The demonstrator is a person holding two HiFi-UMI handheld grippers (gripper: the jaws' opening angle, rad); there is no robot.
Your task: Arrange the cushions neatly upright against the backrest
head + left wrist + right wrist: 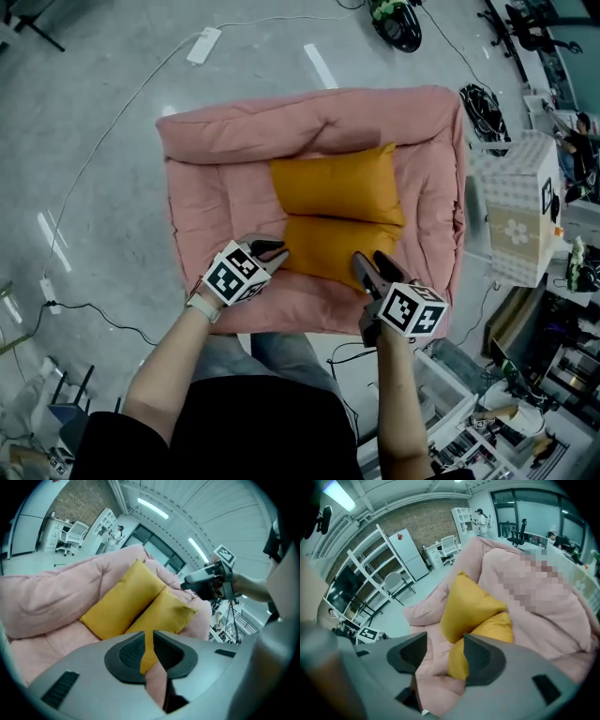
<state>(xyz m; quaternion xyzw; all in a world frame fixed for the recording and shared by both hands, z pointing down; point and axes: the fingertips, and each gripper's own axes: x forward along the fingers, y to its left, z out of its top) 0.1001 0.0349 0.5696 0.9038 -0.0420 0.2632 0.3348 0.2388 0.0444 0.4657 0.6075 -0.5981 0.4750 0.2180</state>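
Floor sofa (309, 112): pink quilted fabric, rectangular, puffy raised bolster rim.
Far cushion (337, 183): mustard, smooth weave, plump rectangle, leaning on backrest bolster.
Near cushion (333, 246): same fabric, lying flat on seat, touching far cushion.
Left gripper (275, 253): at near cushion's left corner, ribbed dark pads nearly together, narrow slit, nothing clamped.
Right gripper (367, 259): at right corner, jaws well apart, empty.

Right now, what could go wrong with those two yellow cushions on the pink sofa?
1. The near cushion and the far cushion touch, so lifting one might drag the other.
2. The pink backrest looks soft and rounded; an upright cushion could slump down.
3. The left gripper has its jaws nearly together, maybe too narrow to pinch a corner.
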